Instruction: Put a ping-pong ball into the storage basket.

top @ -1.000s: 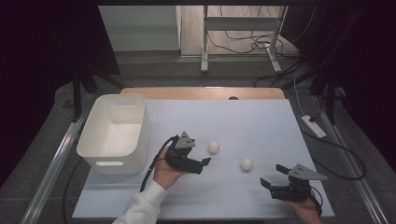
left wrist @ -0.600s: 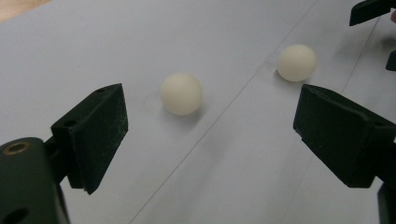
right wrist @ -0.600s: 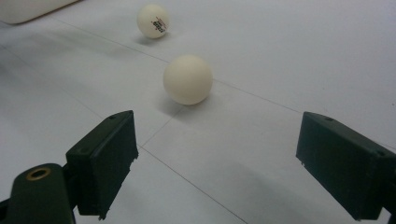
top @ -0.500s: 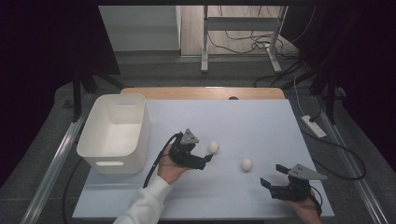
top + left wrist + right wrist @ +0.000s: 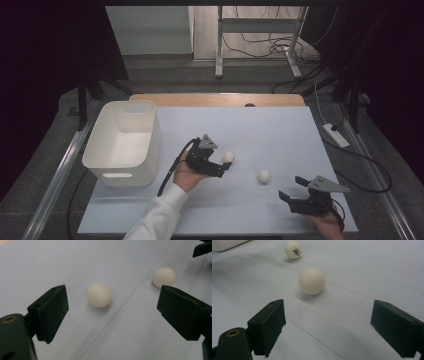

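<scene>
While the white bin point(image 5: 122, 142) stands at the table's point(image 5: 280, 125) nine o'clock edge, nothing can be seen lying in it in the high view. No writing shows on its walls.

Next in size, the left gripper point(image 5: 224, 169) sits near the table's centre, its jaws spread wide with nothing between the pads; since a second ago it has pushed forward toward two o'clock and now reaches the nearer ball point(image 5: 228, 157), which lies just beyond the jaw tips. The right gripper point(image 5: 290, 194) rests at the table's five o'clock corner, jaws likewise wide apart and empty, much where it was before.

Smallest are the two cream balls. The nearer ball carries small dark print in the right gripper view point(image 5: 293, 249), too small to read. The second ball point(image 5: 264, 175) lies at four o'clock from the first, between the two grippers, plain on the sides shown; neither has moved.
</scene>
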Motion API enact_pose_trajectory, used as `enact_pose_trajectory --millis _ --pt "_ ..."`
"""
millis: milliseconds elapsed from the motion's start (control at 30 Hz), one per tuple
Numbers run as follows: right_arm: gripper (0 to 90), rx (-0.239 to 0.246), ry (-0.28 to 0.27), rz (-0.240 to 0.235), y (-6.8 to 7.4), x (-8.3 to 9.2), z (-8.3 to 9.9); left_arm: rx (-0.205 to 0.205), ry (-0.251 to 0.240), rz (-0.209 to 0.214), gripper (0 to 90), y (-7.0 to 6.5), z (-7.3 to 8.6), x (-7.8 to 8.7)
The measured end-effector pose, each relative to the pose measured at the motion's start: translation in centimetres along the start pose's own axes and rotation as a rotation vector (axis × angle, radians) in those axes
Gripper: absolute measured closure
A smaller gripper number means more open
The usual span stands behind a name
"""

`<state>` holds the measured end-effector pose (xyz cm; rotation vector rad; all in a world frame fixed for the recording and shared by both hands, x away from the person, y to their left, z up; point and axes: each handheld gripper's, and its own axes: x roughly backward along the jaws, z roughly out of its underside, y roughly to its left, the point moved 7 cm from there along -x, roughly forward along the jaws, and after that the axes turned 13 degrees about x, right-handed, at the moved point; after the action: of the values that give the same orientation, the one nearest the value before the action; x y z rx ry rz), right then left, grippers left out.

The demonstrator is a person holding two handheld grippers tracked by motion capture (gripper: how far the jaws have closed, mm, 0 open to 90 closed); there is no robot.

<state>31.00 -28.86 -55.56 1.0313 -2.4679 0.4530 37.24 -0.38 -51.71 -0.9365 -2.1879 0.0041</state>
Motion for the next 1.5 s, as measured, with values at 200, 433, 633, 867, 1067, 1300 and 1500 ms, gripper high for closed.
enact_pose_trajectory --millis 200,433,633,867,1067,1300,1500 --pt "12.1 0.0 0.0 0.0 0.0 0.0 0.0 0.003 0.018 -0.004 11.2 0.1 -0.3 -0.9" --pt "12.1 0.0 0.001 0.0 -0.1 0.0 0.0 0.014 0.027 -0.01 11.1 0.4 -0.6 -1.5" --pt "12.2 0.002 0.002 0.0 0.0 0.0 0.0 0.023 0.035 -0.01 11.3 0.6 -0.7 -1.9" --pt "12.2 0.002 0.001 0.001 0.0 0.0 0.0 0.028 0.06 -0.026 11.3 1.0 -0.9 -2.6" --pt "12.2 0.002 0.0 0.0 0.0 0.0 0.0 0.032 0.076 -0.035 11.5 1.3 -0.9 -3.2" --pt "12.2 0.001 0.0 0.003 -0.1 0.0 0.0 0.046 0.098 -0.04 11.6 1.8 -0.8 -4.2" --pt "12.3 0.0 0.001 0.004 -0.1 0.0 0.0 0.051 0.121 -0.044 11.7 1.9 -0.5 -5.1"
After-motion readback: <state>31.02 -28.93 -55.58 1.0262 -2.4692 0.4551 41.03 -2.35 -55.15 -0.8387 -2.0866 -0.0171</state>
